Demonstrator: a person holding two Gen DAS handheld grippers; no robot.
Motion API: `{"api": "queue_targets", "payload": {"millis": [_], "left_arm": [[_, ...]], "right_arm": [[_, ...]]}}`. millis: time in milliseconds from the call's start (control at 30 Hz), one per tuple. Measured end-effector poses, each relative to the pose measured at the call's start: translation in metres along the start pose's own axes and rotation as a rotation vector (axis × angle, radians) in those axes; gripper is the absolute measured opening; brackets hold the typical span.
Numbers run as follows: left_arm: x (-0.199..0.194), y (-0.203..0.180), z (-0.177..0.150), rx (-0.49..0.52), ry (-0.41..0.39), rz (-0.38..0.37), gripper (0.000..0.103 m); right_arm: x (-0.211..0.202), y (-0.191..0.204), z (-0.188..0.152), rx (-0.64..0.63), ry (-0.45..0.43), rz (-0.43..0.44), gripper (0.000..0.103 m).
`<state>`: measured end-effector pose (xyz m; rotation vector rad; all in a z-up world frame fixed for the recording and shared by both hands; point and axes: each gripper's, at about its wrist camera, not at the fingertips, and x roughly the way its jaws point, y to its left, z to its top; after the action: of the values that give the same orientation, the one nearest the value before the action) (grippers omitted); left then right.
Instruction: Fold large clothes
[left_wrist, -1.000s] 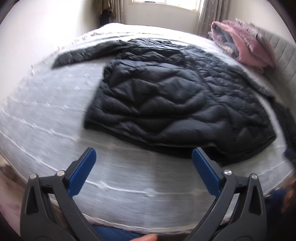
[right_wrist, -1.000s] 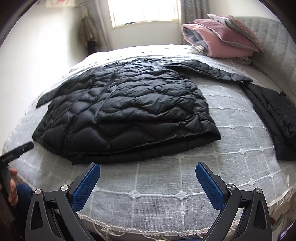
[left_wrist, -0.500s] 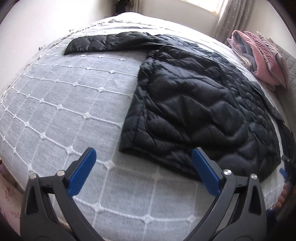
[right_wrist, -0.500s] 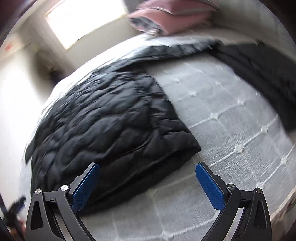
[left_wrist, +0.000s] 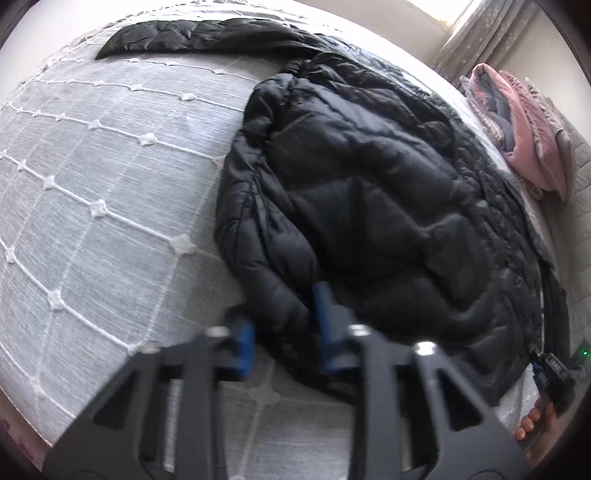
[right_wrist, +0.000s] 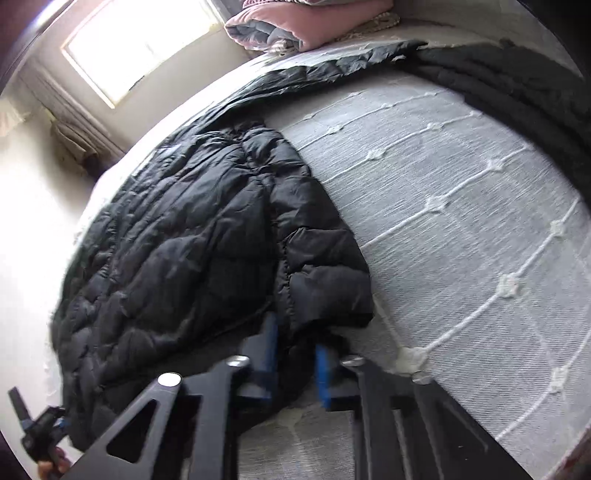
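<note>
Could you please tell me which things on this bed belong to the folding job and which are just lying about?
In the job:
- black puffer jacket, its near hem between both closing tongs
- left tongs
- right tongs

Lying about:
- pink folded bedding by the headboard
- second dark garment at the far edge
- white bedspread underneath

The black jacket (left_wrist: 369, 206) is puffy, quilted cloth with a soft shine. Under the jacket, the bed cover (left_wrist: 92, 177) is grey woven cloth, matt and a bit rough, with raised white stitched lines and little tufts. Beyond the jacket, the pink bedding (left_wrist: 528, 133) looks soft and matt. The left gripper (left_wrist: 284, 332) is matt black plastic with silver metal bolts and blue pads (left_wrist: 245, 349).
</note>
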<state>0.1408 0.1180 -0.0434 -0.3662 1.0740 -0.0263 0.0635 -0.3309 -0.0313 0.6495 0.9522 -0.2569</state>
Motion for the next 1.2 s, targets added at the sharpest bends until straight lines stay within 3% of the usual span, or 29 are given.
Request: {"api": "queue_targets", "payload": {"millis": [233, 433, 600, 700, 900, 1200], "left_arm": [[-0.026, -0.001, -0.012, -0.024, -0.015, -0.011, 0.013], [-0.053, -0.017, -0.024, 0.061, -0.048, 0.005, 0.013], [-0.048, -0.016, -0.026, 0.089, -0.009, 0.046, 0.013], [-0.038, -0.018, -0.025, 0.117, 0.025, 0.062, 0.014], [-0.022, -0.006, -0.009, 0.066, 0.073, 0.021, 0.021], [-0.02, -0.006, -0.012, 0.084, 0.059, -0.006, 0.023]], "right_arm": [[-0.029, -0.012, 0.0, 0.037, -0.116, 0.024, 0.006], [-0.05, -0.028, -0.002, 0.133, -0.203, 0.061, 0.005], [-0.061, -0.044, -0.007, 0.224, -0.167, 0.11, 0.005], [-0.071, -0.043, -0.01, 0.2, -0.154, 0.086, 0.005], [-0.051, -0.037, 0.001, 0.179, -0.068, 0.019, 0.008], [-0.059, -0.052, -0.002, 0.265, -0.116, 0.006, 0.012]]}}
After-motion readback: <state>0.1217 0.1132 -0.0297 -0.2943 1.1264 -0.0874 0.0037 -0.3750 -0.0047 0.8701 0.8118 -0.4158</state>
